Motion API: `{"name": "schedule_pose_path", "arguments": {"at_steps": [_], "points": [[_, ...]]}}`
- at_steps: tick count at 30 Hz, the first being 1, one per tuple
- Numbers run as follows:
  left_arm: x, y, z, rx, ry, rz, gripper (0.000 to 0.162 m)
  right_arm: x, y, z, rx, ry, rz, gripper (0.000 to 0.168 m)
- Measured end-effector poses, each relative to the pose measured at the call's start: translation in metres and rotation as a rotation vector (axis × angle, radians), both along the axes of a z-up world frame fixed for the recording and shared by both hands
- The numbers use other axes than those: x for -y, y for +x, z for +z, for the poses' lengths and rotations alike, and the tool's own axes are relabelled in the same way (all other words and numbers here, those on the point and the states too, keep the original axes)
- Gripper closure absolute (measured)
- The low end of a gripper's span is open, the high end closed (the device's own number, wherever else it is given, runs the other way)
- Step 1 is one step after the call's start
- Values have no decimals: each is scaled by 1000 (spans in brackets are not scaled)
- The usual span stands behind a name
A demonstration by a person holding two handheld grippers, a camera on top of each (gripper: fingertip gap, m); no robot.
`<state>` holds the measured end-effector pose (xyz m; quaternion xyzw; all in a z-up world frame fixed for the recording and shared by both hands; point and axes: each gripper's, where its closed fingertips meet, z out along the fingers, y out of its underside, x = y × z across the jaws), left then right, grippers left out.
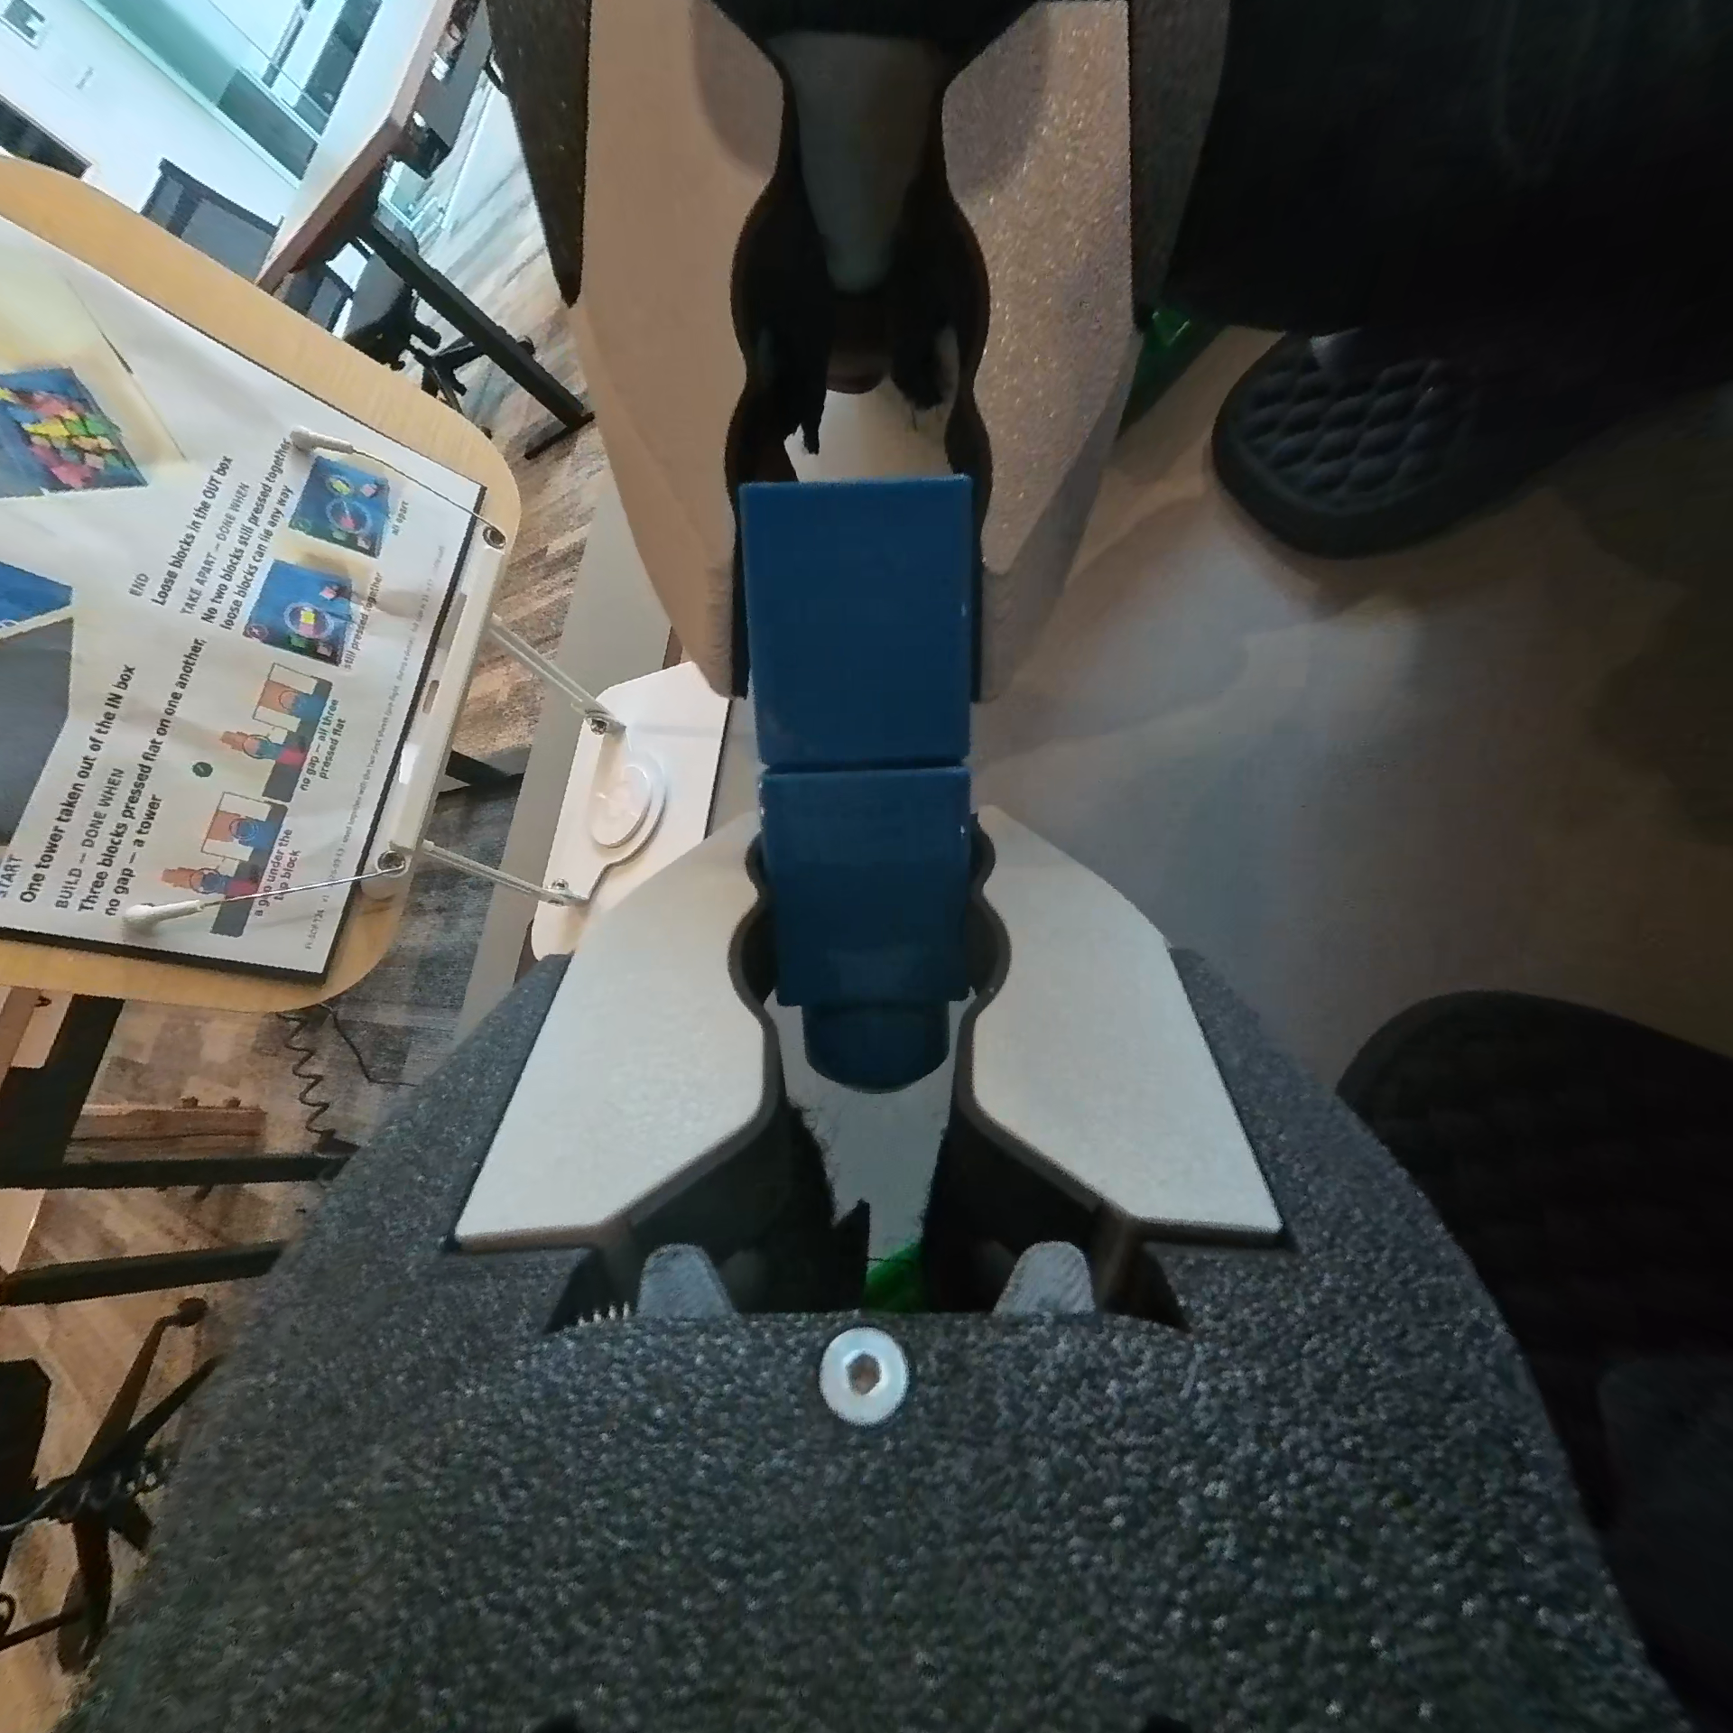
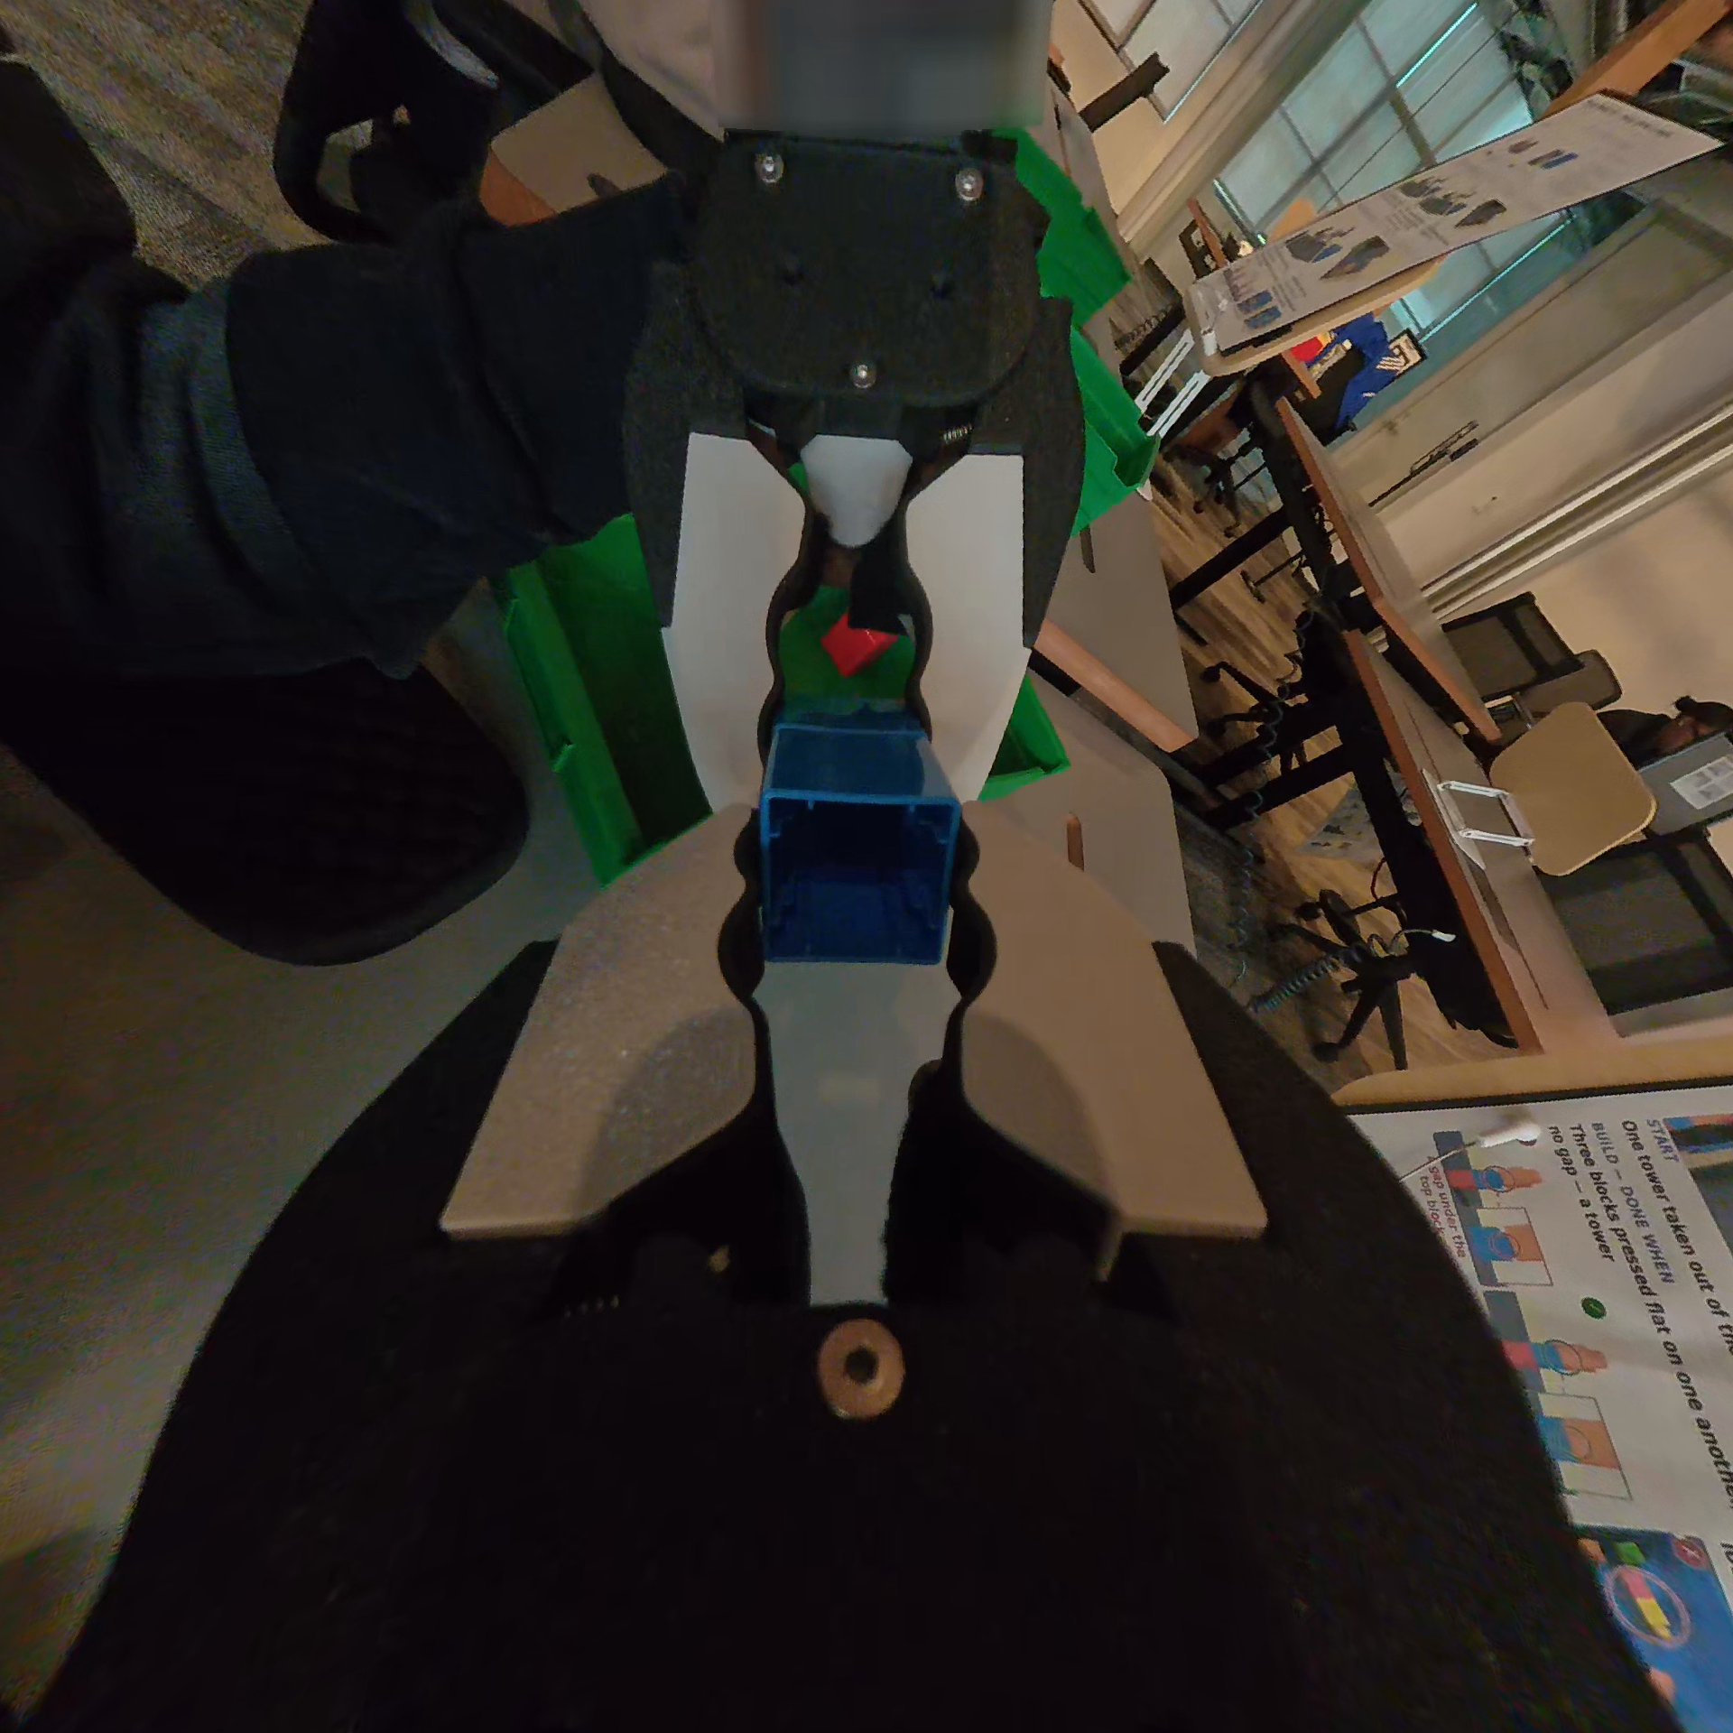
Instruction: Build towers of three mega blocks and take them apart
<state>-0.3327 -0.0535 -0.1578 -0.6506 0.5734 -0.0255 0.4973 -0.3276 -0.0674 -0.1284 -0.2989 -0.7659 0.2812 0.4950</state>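
Two dark blue mega blocks sit end to end with a thin seam between them. In the left wrist view my left gripper (image 1: 867, 844) is shut on the near blue block (image 1: 863, 891), whose stud points back at the camera. My right gripper (image 1: 858, 685) reaches in from the top, shut on the far blue block (image 1: 858, 610). In the right wrist view my right gripper (image 2: 858, 844) holds its blue block (image 2: 849, 764) with the hollow underside facing the camera. The left gripper (image 2: 849, 717) faces it, held by a hand in a dark sleeve. Its block is mostly hidden.
A green bin (image 2: 600, 675) lies below the grippers with a red block (image 2: 853, 647) in it. An instruction sheet (image 1: 234, 656) stands on a wooden board at the left; it also shows in the right wrist view (image 2: 1594, 1360). A dark chair part (image 1: 1360, 450) is at the right. Desks and chairs stand farther back. Both grippers' tips are close together, under 4 cm apart.
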Motion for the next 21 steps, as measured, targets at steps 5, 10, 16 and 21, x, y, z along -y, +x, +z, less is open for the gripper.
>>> {"name": "schedule_pose_path", "arguments": {"at_steps": [5,10,16,21], "points": [[2,2,1,9,-7,-7,126,1,2,1,6,2,-1,132],[4,5,3,26,-15,-24,126,1,6,3,18,15,-8,133],[-10,-50,-8,28,-28,179,126,-38,51,32,-87,-22,-159,133],[0,-66,10,143,35,184,126,-121,134,29,-37,6,-629,133]]}}
